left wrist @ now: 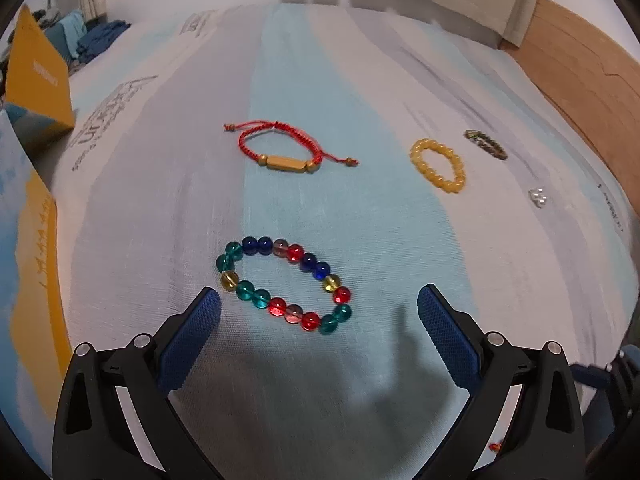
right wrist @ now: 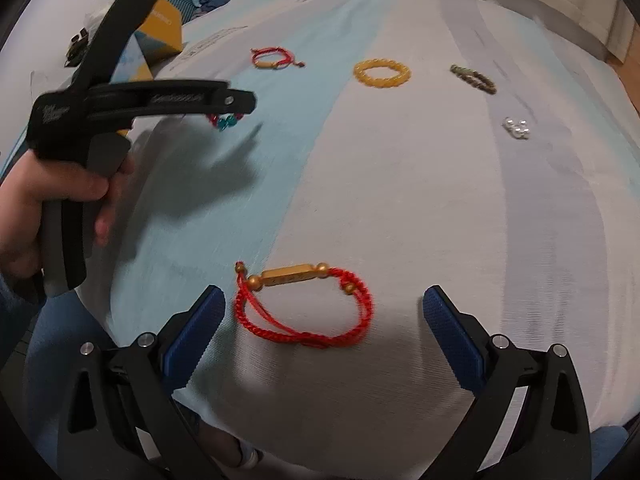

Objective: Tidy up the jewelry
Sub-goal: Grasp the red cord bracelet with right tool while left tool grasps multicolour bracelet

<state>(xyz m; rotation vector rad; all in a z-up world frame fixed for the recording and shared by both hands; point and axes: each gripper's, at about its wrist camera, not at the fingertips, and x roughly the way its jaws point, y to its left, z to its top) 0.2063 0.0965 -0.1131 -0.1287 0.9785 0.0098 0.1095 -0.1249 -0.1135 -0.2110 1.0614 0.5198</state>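
A bracelet of multicolour glass beads lies on the striped bedsheet between the fingers of my open left gripper, which hovers just over it without touching. In the right wrist view the left gripper shows from the side and hides most of those beads. My right gripper is open around a red cord bracelet with a gold bar. A second red cord bracelet lies farther back. A yellow bead bracelet, a dark bead bracelet and a small pearl piece lie to the right.
A yellow and blue box stands at the far left, with folded clothes behind it. Another printed box lines the left edge. A hand holds the left gripper. A wooden floor lies past the bed's right side.
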